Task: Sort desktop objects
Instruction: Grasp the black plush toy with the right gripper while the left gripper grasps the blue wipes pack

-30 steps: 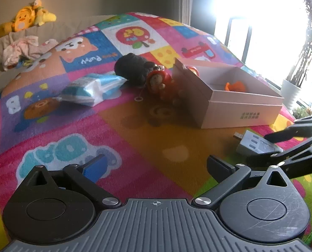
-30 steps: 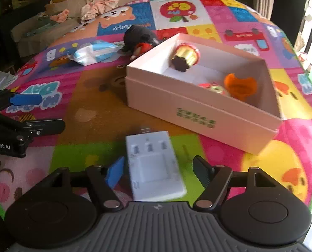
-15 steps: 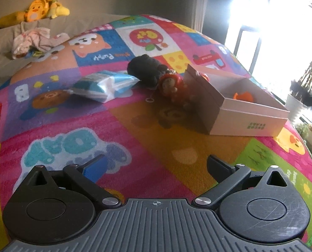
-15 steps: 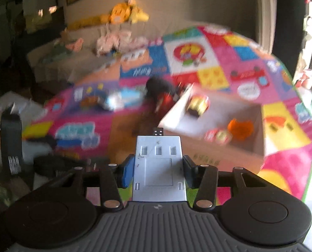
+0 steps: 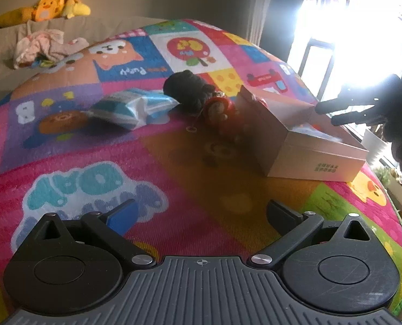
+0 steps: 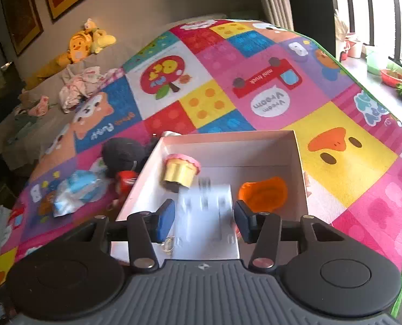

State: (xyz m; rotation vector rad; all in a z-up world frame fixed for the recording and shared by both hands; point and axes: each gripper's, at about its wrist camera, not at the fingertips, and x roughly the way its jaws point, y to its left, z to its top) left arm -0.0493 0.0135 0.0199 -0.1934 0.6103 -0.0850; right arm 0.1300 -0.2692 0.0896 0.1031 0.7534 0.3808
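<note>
My right gripper [image 6: 205, 222] is open above the pink box [image 6: 298, 157]. The white charger [image 6: 206, 214] shows blurred between its fingers, apart from both pads, inside the box. The box also holds a yellow cupcake toy [image 6: 179, 172] and an orange piece [image 6: 263, 192]. My left gripper [image 5: 201, 214] is open and empty low over the mat. Ahead of it lie a blue tissue pack [image 5: 133, 108], a black plush [image 5: 187, 90] and a red doll [image 5: 218, 111] beside the box [image 5: 309, 159]. The right gripper [image 5: 344, 111] shows over the box in the left wrist view.
The colourful play mat [image 5: 92, 178] covers the floor. A sofa with clothes [image 5: 38, 46] and yellow plush toys [image 5: 54, 4] stands behind. A bright window [image 5: 358, 40] is at the right. The tissue pack [image 6: 76, 192] and black plush [image 6: 122, 154] lie left of the box.
My right gripper carried the white charger from the mat up over the box and opened; the charger now drops blurred into the box. My left gripper stayed open and shifted slightly.
</note>
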